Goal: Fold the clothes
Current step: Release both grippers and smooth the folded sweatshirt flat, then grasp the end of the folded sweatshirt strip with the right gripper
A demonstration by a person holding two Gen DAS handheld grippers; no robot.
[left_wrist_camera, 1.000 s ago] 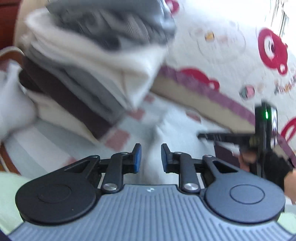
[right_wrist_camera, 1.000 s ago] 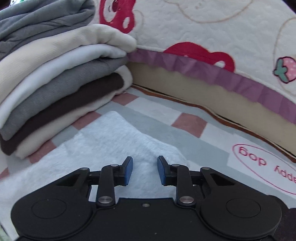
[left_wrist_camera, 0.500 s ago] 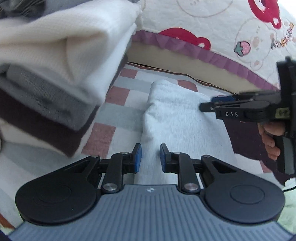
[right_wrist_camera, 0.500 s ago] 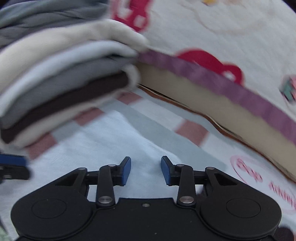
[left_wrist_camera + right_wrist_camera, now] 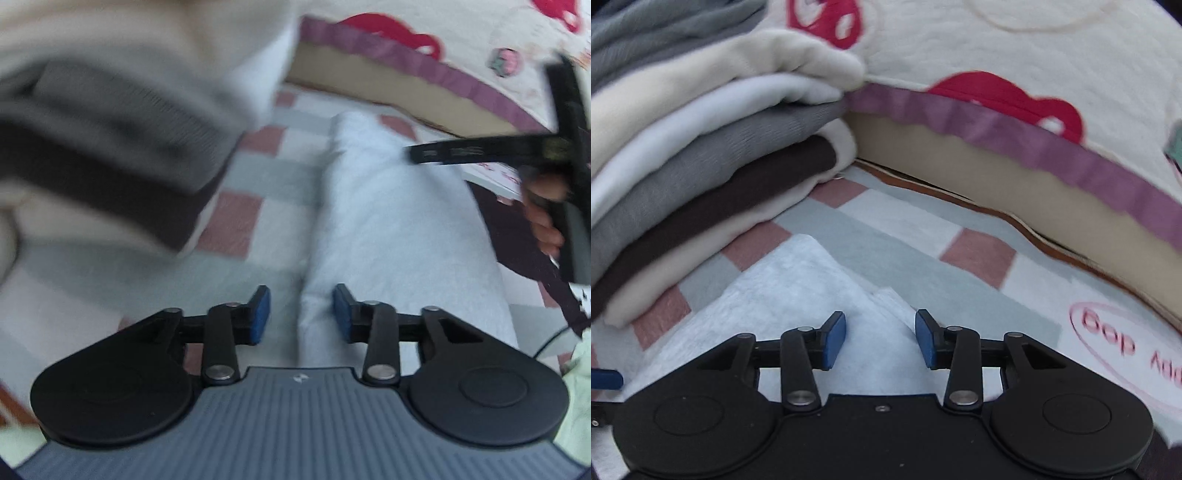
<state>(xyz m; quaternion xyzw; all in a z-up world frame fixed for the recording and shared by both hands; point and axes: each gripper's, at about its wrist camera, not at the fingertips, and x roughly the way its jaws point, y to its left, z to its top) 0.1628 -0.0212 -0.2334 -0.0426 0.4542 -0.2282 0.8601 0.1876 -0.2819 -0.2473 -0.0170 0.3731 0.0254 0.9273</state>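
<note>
Both grippers, left (image 5: 301, 314) and right (image 5: 880, 339), spread above folded white garment (image 5: 399, 236) beside clothes stack (image 5: 701, 158)

A checked blanket (image 5: 897, 254) of grey, white and pink squares carries everything. A folded white garment (image 5: 399, 236) lies flat on it. A stack (image 5: 701, 166) of folded clothes sits beside it, touching the purple-edged quilt (image 5: 1015, 133) along the blanket's far edge.

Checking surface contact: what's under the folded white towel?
The white towel lies on a checked blanket of pink, grey and white squares, which shows around its edges. What is directly beneath the towel's middle is covered. Both grippers' jaws are open, holding nothing.
</note>
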